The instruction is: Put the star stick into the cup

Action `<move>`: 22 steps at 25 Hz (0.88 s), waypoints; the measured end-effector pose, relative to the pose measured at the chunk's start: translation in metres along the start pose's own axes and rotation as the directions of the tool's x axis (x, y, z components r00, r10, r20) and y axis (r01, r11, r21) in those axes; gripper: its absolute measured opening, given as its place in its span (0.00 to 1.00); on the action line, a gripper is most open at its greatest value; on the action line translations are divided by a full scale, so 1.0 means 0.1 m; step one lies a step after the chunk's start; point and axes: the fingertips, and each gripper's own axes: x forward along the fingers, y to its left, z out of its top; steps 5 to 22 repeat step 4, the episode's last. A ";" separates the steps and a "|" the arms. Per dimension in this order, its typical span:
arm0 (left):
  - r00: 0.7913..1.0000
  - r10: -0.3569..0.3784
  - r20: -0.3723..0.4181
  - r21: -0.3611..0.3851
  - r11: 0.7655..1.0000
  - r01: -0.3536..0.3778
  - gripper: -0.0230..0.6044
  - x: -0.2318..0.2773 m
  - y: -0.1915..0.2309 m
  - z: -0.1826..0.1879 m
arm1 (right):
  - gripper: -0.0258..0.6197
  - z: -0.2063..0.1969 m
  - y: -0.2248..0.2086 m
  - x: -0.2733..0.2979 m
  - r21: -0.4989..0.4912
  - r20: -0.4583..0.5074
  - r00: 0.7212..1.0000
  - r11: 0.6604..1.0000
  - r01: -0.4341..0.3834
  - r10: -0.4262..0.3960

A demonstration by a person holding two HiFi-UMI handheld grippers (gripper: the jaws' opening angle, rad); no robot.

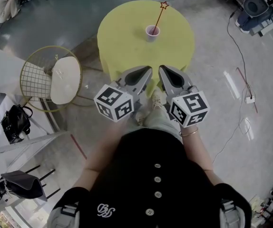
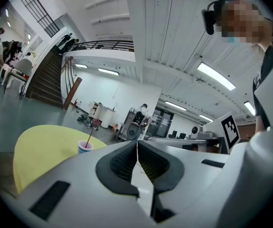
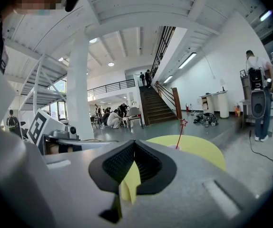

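Where the round cup [image 1: 152, 31] stands, a thin star stick [image 1: 159, 17] leans.

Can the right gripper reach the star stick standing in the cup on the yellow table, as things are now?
Probably yes. Nothing stands between the right gripper and the star stick in the cup on the table. Its fingers are shut, though, so they must open first.
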 end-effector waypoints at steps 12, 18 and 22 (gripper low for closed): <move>1.000 -0.013 -0.002 -0.001 1.000 0.013 0.06 0.01 -0.06 -0.02 | 0.04 -0.01 -0.03 -0.04 0.011 0.002 1.000 1.000 0.008 -0.008; 1.000 -0.013 -0.002 -0.001 1.000 0.013 0.06 0.01 -0.06 -0.02 | 0.04 -0.01 -0.03 -0.04 0.011 0.002 1.000 1.000 0.008 -0.008; 1.000 -0.013 -0.002 -0.001 1.000 0.013 0.06 0.01 -0.06 -0.02 | 0.04 -0.01 -0.03 -0.04 0.011 0.002 1.000 1.000 0.008 -0.008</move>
